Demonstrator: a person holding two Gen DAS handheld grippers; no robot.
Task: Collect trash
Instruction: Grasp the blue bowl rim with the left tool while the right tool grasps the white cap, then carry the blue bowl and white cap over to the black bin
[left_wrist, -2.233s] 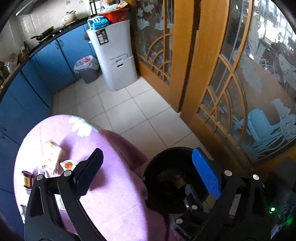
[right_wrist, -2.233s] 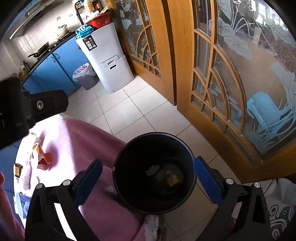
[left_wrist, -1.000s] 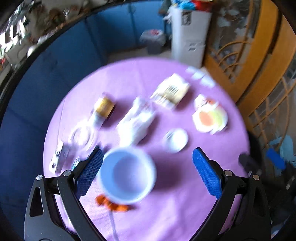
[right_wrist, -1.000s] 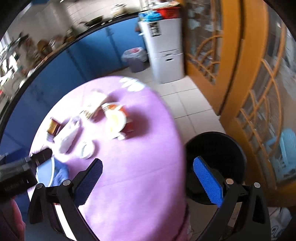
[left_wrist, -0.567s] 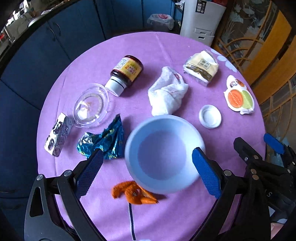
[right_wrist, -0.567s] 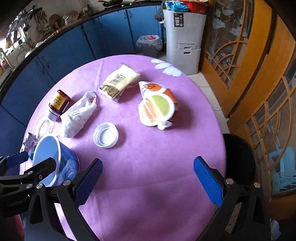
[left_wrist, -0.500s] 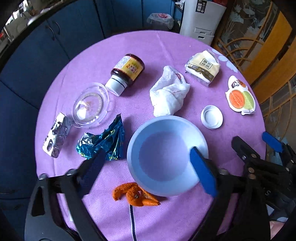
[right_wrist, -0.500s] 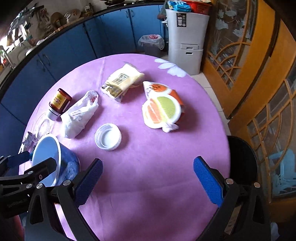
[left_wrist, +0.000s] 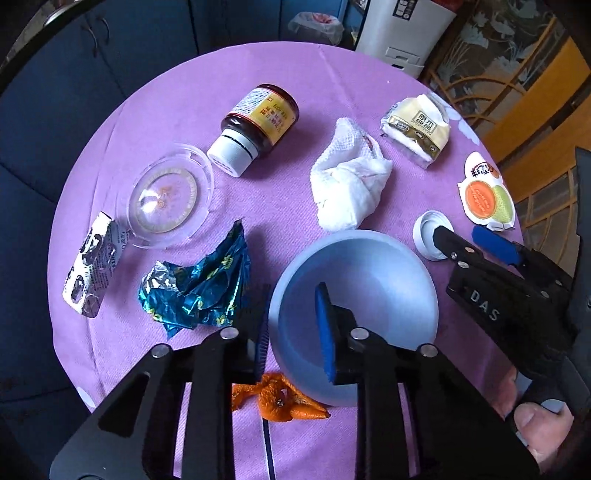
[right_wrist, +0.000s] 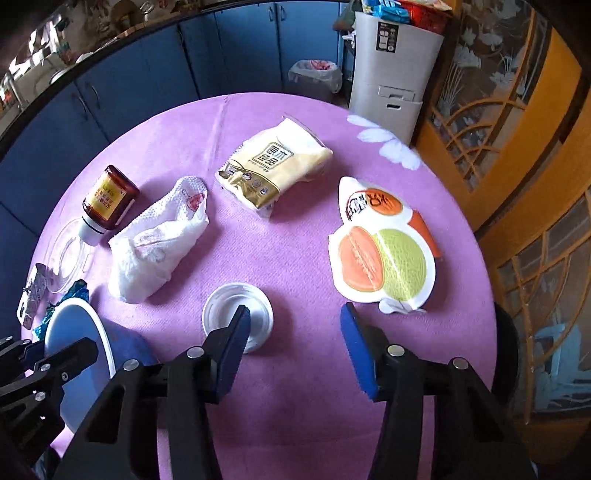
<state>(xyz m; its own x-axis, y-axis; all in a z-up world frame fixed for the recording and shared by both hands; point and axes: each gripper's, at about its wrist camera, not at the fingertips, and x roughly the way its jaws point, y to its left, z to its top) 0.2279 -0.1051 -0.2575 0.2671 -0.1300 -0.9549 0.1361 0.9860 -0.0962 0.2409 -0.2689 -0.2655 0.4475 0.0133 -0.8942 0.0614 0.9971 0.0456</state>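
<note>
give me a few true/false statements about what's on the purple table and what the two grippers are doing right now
1. The left gripper straddles the rim of the blue bowl, one finger outside and one inside. True.
2. The brown bottle stands upright. False: it lies on its side, white cap toward the clear plastic lid.
3. The right gripper is shut on the white cap. False: it is open and holds nothing; the cap lies on the cloth by its left finger.
4. An orange peel lies next to the bowl. True.
5. The crumpled white tissue sits inside the bowl. False: it lies on the tablecloth beyond the bowl.
</note>
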